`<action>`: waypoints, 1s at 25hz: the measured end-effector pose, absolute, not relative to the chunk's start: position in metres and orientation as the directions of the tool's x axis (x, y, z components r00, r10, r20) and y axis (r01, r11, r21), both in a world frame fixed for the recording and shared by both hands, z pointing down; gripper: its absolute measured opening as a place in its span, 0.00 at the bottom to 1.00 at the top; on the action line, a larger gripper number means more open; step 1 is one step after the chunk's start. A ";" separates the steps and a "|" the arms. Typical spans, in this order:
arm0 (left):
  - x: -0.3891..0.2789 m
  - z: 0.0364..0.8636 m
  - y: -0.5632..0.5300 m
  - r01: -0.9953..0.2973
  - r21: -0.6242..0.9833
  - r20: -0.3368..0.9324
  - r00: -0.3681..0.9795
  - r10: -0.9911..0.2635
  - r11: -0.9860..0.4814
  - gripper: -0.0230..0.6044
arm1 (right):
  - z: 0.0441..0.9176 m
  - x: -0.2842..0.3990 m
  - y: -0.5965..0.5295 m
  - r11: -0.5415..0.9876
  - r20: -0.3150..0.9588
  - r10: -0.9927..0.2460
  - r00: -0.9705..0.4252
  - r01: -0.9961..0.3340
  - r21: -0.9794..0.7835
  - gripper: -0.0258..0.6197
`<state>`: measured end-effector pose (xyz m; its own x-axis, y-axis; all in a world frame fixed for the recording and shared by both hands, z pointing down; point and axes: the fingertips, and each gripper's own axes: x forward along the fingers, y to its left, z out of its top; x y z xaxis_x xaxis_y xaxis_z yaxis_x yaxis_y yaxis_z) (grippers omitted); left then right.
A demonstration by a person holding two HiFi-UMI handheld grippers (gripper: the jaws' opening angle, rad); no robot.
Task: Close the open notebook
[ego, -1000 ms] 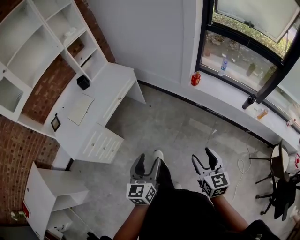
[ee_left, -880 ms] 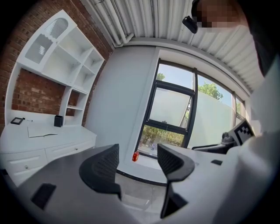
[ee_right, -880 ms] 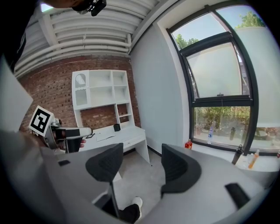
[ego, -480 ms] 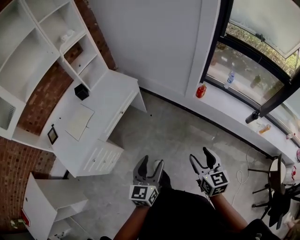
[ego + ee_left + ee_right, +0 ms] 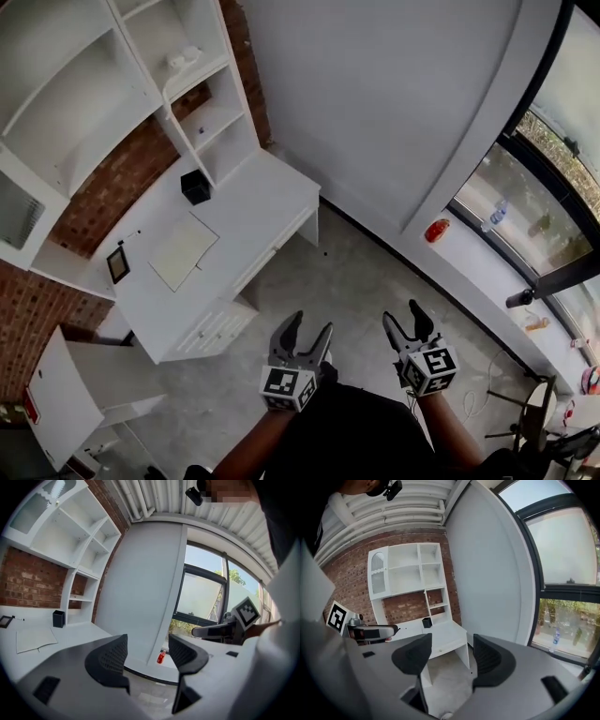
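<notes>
Here, the fingers [image 5: 110, 658] of the left gripper [image 5: 307, 324] stand apart and hold nothing; through the gap shows a red can [image 5: 161, 657] on a distant sill. The right gripper [image 5: 403, 314] has its fingers [image 5: 412, 654] spread as well, and between them is only bare floor [image 5: 440, 677]. Both grippers are held low in front of the person's body, side by side, above the grey floor and well apart from the furniture.

Farther out, to the left, a white counter [image 5: 253, 211] stands against a brick wall. The notebook [image 5: 184, 251] lies open and flat on it, pages up, near the middle of the top. A black cube-shaped holder [image 5: 195, 187] sits beyond the notebook toward the wall, and a small dark frame [image 5: 118, 263] lies at the notebook's left. White shelves [image 5: 94, 84] rise above the counter. To the right runs a long window [image 5: 548, 202], with a bottle [image 5: 498, 212] on its sill.
</notes>
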<state>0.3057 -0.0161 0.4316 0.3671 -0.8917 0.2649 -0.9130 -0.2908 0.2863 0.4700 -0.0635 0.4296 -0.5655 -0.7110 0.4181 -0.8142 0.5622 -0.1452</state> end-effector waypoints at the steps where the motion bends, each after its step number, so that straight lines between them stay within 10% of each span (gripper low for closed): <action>1: 0.294 0.432 -0.024 -0.916 0.287 0.262 0.357 -0.897 -0.280 0.44 | 0.427 0.456 -0.075 0.581 0.412 -0.703 -0.579 -0.802 -0.137 0.44; 25: 0.082 0.482 -0.043 -0.933 0.280 0.360 -0.118 -0.925 0.228 0.44 | 0.490 0.205 -0.167 0.885 0.456 -0.290 -0.842 -0.417 -0.207 0.44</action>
<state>0.0823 -0.0428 0.4818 -0.1181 -0.9253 0.3604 -0.9325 0.2281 0.2799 0.2047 -0.1674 0.4899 -0.8417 -0.2897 0.4556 -0.4166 0.8852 -0.2068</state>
